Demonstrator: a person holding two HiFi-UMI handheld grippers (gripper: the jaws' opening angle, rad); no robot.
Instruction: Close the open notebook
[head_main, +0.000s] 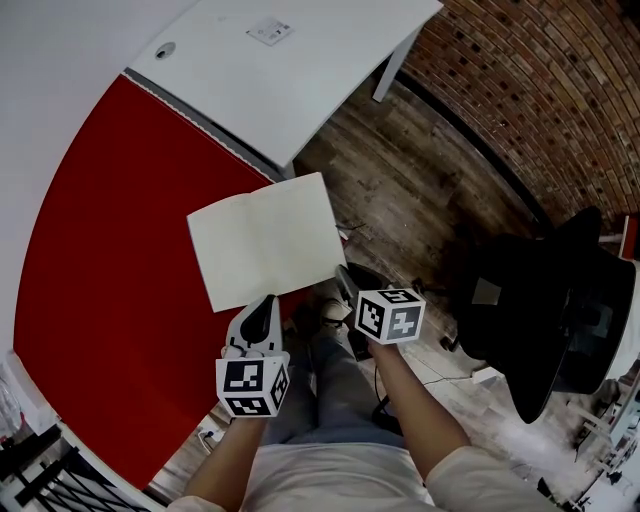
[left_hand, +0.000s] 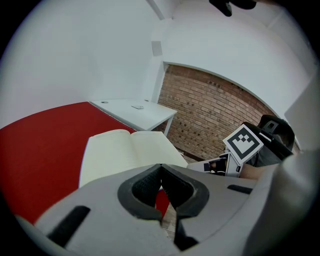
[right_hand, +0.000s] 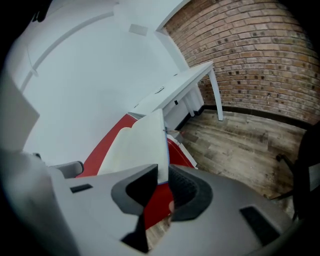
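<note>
The open notebook (head_main: 265, 250) lies flat on the red table (head_main: 100, 250), blank cream pages up, close to the table's near right edge. My left gripper (head_main: 264, 308) rests at the notebook's near edge; in the left gripper view (left_hand: 160, 167) its tips touch, shut with nothing between them, and the notebook (left_hand: 130, 147) lies just beyond. My right gripper (head_main: 346, 277) is at the notebook's near right corner. In the right gripper view (right_hand: 162, 172) the corner of the right-hand leaf (right_hand: 142, 142) sits between the two pads, slightly lifted, and they close on it.
A white desk (head_main: 280, 60) adjoins the red table at the far side. Right of the table are wooden floor (head_main: 420, 170), a brick wall (head_main: 540, 70) and a black office chair (head_main: 550, 300). The person's legs (head_main: 335, 380) are below the table edge.
</note>
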